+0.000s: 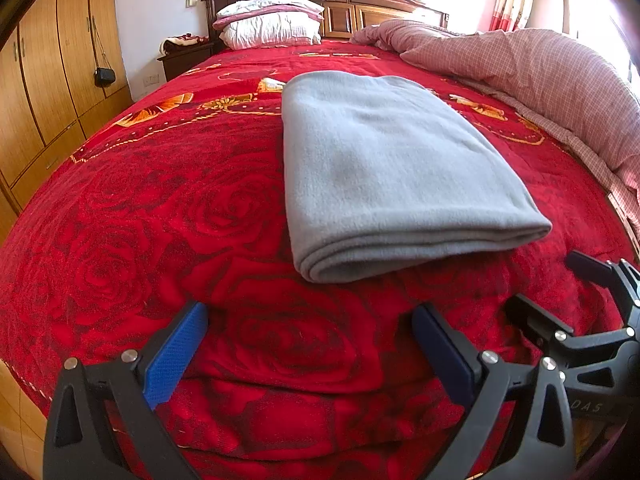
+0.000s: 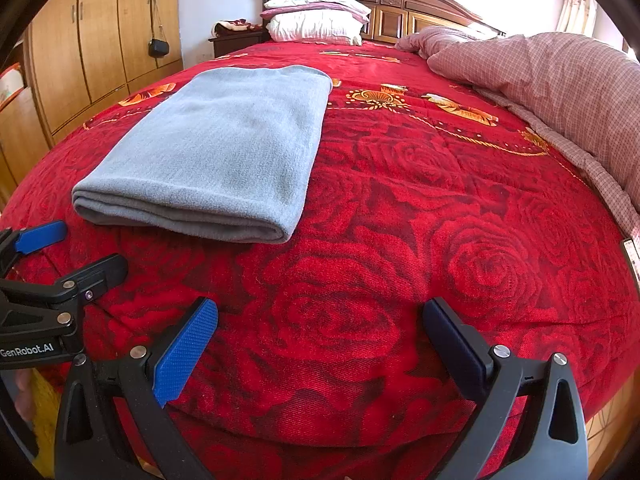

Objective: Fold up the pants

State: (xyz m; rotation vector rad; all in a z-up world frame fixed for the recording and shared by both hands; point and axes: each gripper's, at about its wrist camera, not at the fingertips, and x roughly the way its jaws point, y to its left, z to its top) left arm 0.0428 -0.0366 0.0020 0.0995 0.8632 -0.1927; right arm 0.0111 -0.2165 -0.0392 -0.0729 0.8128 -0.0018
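The grey fleece pants (image 1: 384, 168) lie folded into a flat rectangular stack on the red rose bedspread (image 1: 160, 220), with the layered folded edge toward me. They also show in the right wrist view (image 2: 224, 152). My left gripper (image 1: 310, 320) is open and empty, just short of the stack's near edge. My right gripper (image 2: 322, 316) is open and empty, to the right of the stack, over bare bedspread. Each gripper shows at the edge of the other's view: the right one (image 1: 548, 284) and the left one (image 2: 76, 248).
A pink checked duvet (image 1: 540, 80) is bunched along the bed's right side. Pillows (image 1: 272, 24) lie at the wooden headboard. Wooden wardrobes (image 1: 52, 80) stand at the left with a small black bag hanging. The bed's front edge is right below the grippers.
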